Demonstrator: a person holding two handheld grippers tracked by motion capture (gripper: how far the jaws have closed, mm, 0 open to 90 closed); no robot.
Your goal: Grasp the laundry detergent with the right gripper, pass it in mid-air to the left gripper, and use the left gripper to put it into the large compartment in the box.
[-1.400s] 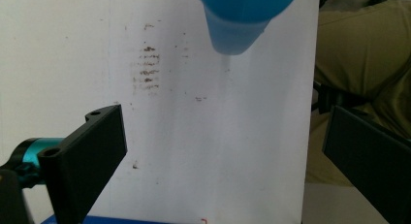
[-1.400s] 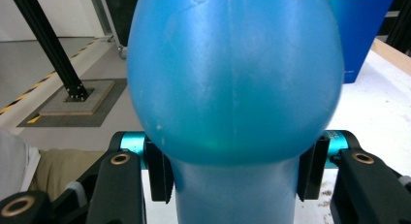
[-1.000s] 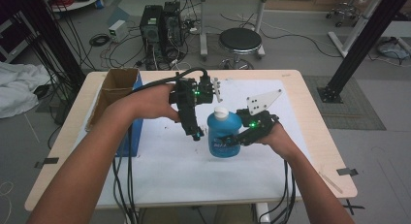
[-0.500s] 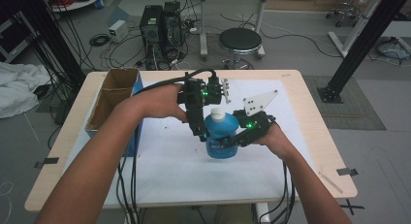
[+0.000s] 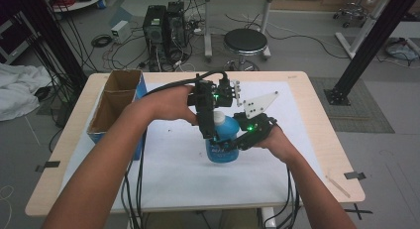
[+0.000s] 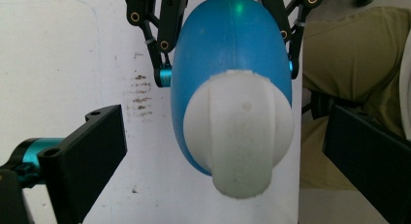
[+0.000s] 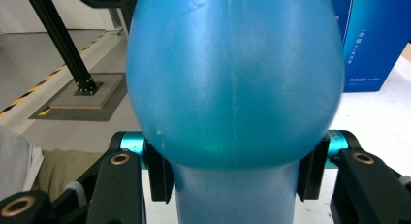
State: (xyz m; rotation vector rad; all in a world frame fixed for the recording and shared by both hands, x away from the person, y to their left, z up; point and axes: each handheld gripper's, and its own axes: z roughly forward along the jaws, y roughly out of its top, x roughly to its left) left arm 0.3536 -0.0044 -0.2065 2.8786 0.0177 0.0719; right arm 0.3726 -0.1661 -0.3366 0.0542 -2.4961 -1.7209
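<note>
On the white sheet in the high view, the blue bottle (image 5: 223,147) stood upright near the table's middle, the right gripper (image 5: 242,140) clenched on its body and the left gripper (image 5: 208,132) poised over the white cap (image 5: 218,118). In the left gripper view the jaws stood released either side of that cap (image 6: 240,141) (not yet touching), so they should be centred before closing. In the right gripper view the pads (image 7: 160,178) pinched the bottle (image 7: 232,88) below its bulge, a hold worth keeping firm against twisting.

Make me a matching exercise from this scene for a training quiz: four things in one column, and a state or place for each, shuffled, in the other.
Things:
1. blue bottle
2. white cap
3. left claw
4. cardboard box

States or places:
A. open, one jaw on each side of the cap
B. at the table's left edge
C. clamped by the right claw
D. on top of the bottle

Pairs: 1-C, 2-D, 3-A, 4-B
</note>
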